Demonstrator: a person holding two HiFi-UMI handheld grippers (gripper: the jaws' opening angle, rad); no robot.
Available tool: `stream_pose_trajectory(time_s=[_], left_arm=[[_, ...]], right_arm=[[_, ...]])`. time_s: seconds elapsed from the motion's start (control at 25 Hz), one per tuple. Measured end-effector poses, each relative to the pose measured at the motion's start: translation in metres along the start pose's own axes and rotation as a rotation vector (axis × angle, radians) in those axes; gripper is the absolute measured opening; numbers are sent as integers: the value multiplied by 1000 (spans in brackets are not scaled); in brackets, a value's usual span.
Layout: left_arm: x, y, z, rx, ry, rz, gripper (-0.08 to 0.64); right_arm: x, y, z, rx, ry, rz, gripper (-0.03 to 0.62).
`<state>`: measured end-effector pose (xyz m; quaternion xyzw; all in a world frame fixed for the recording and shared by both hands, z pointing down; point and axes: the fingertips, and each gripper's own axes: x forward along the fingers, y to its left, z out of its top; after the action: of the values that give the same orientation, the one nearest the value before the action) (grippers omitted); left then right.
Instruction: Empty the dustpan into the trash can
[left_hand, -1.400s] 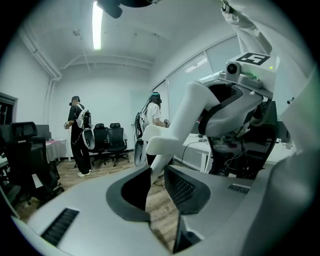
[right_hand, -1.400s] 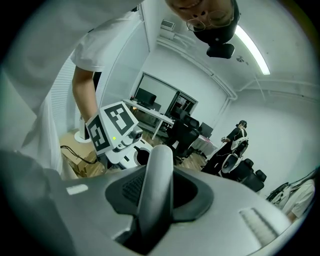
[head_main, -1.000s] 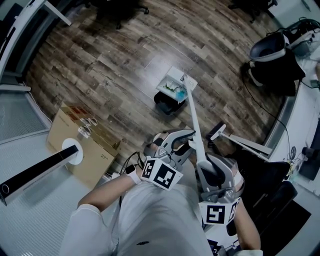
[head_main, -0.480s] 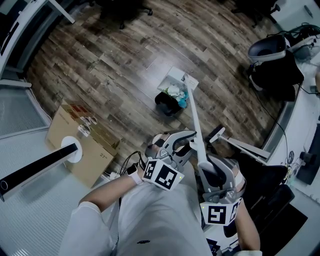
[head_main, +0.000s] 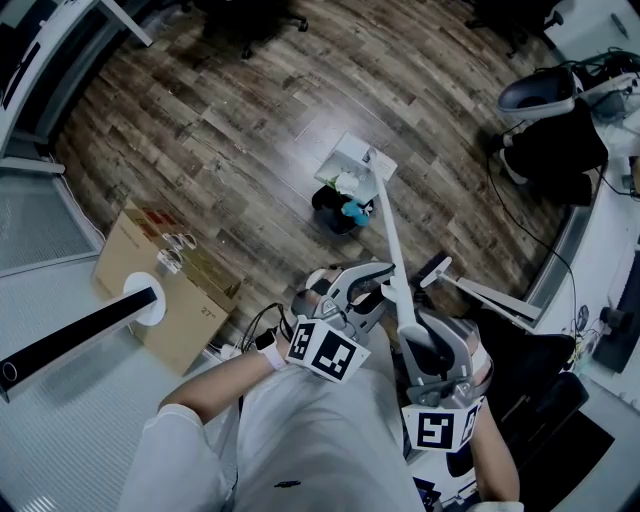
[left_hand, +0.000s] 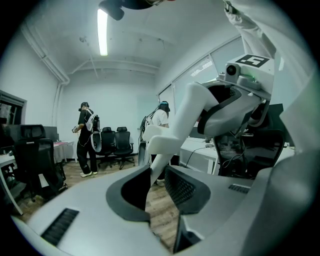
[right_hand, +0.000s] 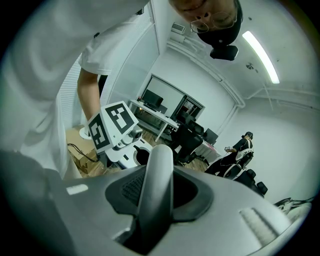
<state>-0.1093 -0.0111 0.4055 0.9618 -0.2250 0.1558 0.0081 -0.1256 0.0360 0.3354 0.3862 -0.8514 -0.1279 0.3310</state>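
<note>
Dustpan (head_main: 350, 162) tipped over the can (head_main: 328, 206), emptying under way.
We clamp the handle (head_main: 388, 230) in left gripper (head_main: 385, 288) and right gripper (head_main: 408, 325); far ahead litter (head_main: 352, 210) spills, some probably remains.

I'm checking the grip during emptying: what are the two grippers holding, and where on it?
Both hold the dustpan by its long white handle: the right gripper at the top end, the left gripper just below it.

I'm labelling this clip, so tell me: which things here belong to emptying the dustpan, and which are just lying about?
In the job: dustpan, its long handle, trash can, left gripper and right gripper, both shut on that handle.
Lying about: cardboard box, office chair.
</note>
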Motion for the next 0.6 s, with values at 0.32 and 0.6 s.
stream_pose_trajectory(time_s=[0.32,0.6], left_arm=[[-1,3,-2,-6,1,7,94],[-8,3,-26,-63,46,31,95]], right_arm=[[3,1,0,-14,0,5,114],[15,23,-7,-107,29,112,114]])
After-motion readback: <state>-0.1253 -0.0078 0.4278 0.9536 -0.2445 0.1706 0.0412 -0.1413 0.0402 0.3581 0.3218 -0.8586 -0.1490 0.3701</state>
